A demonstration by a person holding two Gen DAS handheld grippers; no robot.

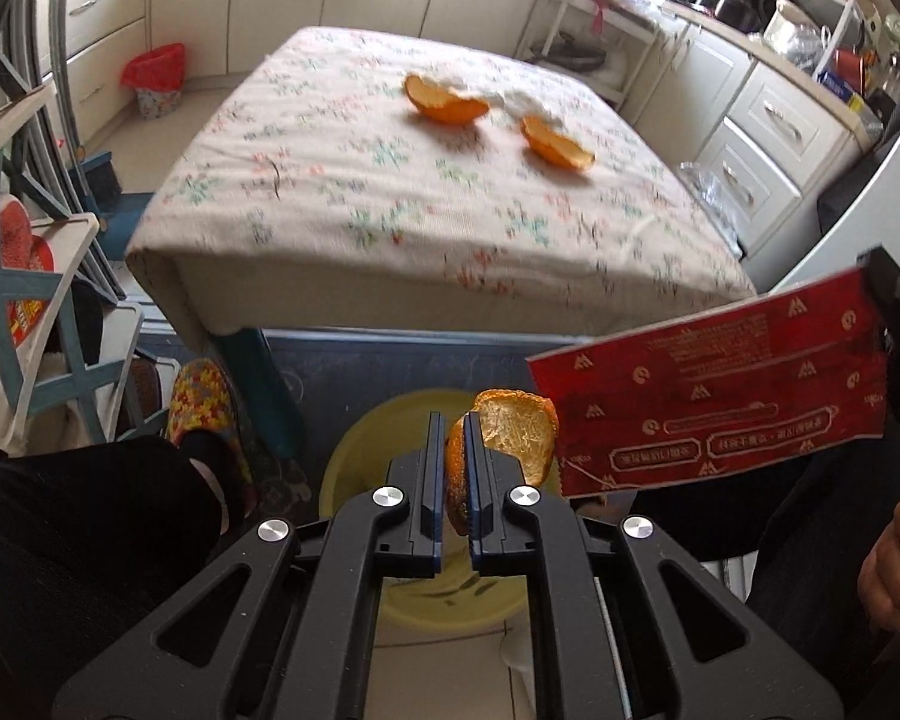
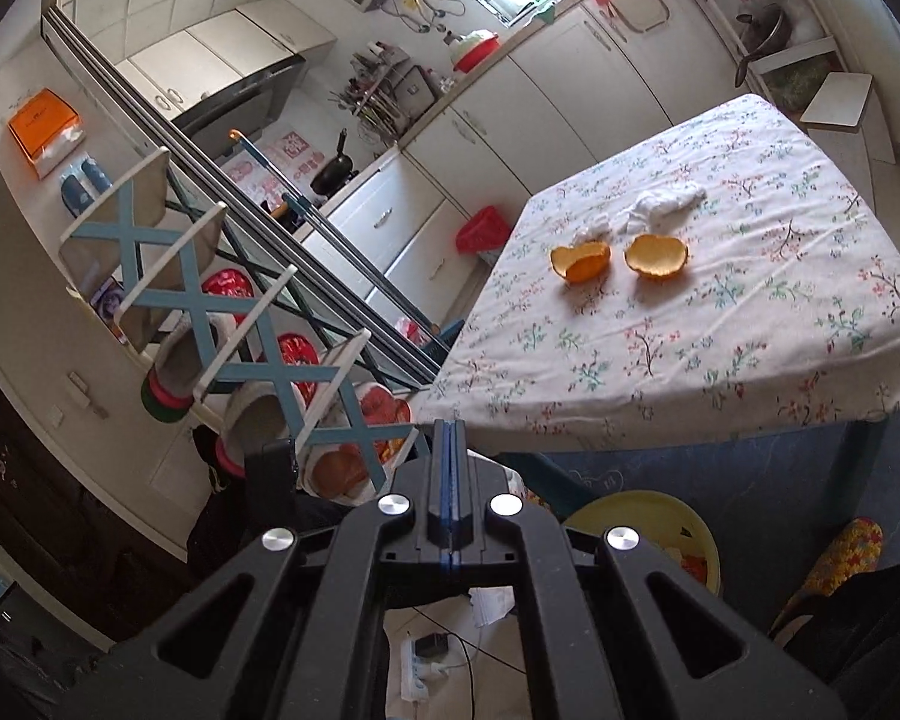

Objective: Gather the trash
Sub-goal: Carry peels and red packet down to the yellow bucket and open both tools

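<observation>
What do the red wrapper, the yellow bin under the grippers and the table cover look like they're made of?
Red wrapper: thin glossy plastic or foil film, judging by sheen and crinkles; it holds flat.
Yellow bin: smooth moulded plastic, going by its even colour and rounded rim.
Table cover: woven cloth, matte, with a floral print, draping softly over the edge.

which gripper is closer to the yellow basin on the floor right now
Left. The left gripper, shut on an orange peel piece, hangs right over the yellow basin. The right gripper, pinching a red wrapper, sits off to the basin's side.
</observation>
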